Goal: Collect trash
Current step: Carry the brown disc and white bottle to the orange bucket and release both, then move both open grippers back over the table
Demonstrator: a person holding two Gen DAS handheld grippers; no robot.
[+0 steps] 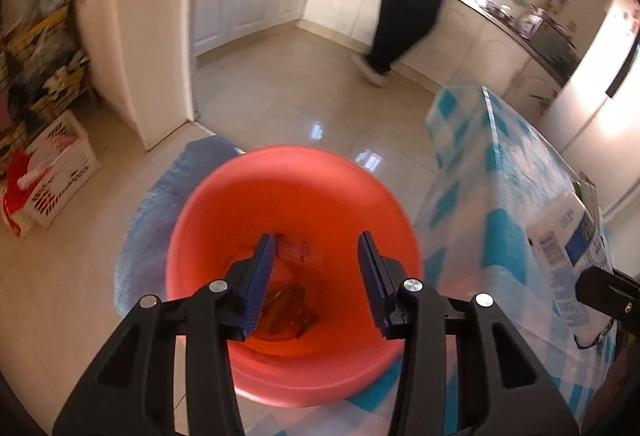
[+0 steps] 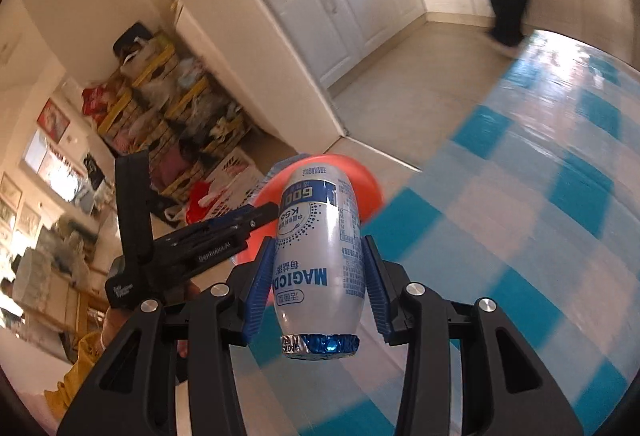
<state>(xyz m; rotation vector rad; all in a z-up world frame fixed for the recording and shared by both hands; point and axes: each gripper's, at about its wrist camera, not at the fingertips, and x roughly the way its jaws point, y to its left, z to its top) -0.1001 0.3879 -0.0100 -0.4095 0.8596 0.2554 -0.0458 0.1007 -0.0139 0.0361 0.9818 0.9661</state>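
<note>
Trash collection in a kitchen: we are gripping a white-and-blue drink bottle [image 2: 318,260] with our right gripper [image 2: 319,268], its pads closing on both flanks, foil cap toward us, so the "MAGIC" and "600" lettering is reading upside down. We are hovering our left gripper [image 1: 316,276], spread wide and empty, over the red bucket [image 1: 280,188] beside the checked table [image 2: 520,196], where scraps are already lying.

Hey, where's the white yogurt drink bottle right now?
In the right wrist view, the white bottle is clamped between the right tongs, foil cap toward the camera, above the blue checked table, with the red bin just beyond it.
</note>
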